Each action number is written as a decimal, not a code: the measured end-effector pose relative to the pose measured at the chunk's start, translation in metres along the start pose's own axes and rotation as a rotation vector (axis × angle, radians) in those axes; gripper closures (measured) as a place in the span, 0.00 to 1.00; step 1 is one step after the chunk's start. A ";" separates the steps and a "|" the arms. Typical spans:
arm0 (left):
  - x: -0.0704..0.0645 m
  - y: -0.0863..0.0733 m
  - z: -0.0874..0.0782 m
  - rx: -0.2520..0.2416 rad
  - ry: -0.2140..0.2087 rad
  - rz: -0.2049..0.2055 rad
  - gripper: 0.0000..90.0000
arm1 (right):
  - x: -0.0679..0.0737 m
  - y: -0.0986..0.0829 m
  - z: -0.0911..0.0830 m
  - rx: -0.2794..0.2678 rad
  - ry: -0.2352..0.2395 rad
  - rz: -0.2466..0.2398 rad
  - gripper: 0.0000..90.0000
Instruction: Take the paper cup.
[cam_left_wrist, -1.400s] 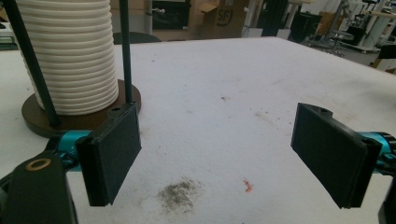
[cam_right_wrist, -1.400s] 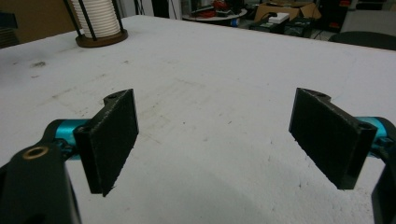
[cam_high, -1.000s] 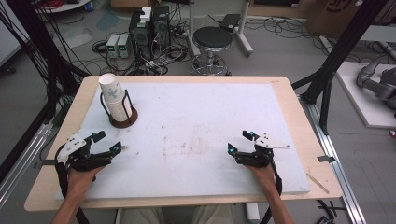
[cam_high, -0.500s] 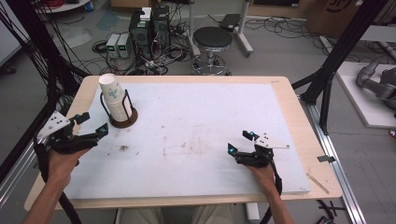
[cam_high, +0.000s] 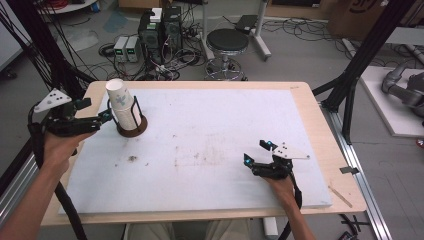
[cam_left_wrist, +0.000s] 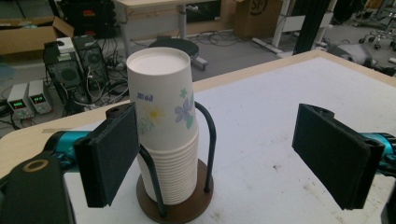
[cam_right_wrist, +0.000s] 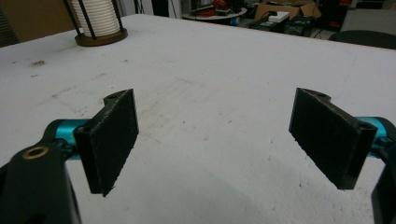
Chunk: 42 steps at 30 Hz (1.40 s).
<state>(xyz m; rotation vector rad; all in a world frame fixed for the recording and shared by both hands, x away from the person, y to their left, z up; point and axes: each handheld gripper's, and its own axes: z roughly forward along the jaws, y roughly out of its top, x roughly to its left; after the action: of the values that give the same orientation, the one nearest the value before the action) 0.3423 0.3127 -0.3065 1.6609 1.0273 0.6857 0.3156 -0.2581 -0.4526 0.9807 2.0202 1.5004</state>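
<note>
A stack of upside-down paper cups (cam_high: 122, 106) (cam_left_wrist: 163, 140) with a flower print stands in a black wire holder on a round brown base (cam_high: 133, 130) (cam_left_wrist: 175, 210) at the table's far left. My left gripper (cam_high: 96, 112) (cam_left_wrist: 224, 158) is open, raised just left of the stack, jaws pointing at it; nothing is between them. My right gripper (cam_high: 256, 153) (cam_right_wrist: 219, 140) is open near the front right of the white mat, low over the surface. In the right gripper view the cup holder (cam_right_wrist: 100, 28) stands far off at the top left.
A white mat (cam_high: 210, 145) covers most of the wooden table (cam_high: 320, 135). Behind the table are a black stool (cam_high: 227, 42), computer cases (cam_high: 160, 27) and cables on the floor. Black frame posts (cam_high: 360, 60) stand at both sides.
My left gripper has risen and moved away from the front left toward the cup stack, ending right beside it. The right gripper has stayed put.
</note>
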 end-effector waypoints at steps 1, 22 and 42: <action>0.001 0.004 0.002 0.009 0.000 0.000 0.17 | 0.000 0.000 0.000 0.001 0.000 0.004 0.18; 0.033 0.066 0.045 0.246 0.027 -0.053 0.17 | -0.001 0.000 0.000 -0.005 0.002 0.000 0.18; 0.049 0.096 0.088 0.544 0.029 -0.082 0.18 | -0.001 0.000 0.000 -0.004 -0.001 0.011 0.18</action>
<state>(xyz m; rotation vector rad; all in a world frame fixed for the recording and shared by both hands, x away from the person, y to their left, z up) 0.4673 0.3036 -0.2451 2.0583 1.3787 0.3929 0.3163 -0.2590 -0.4527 0.9924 2.0138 1.5090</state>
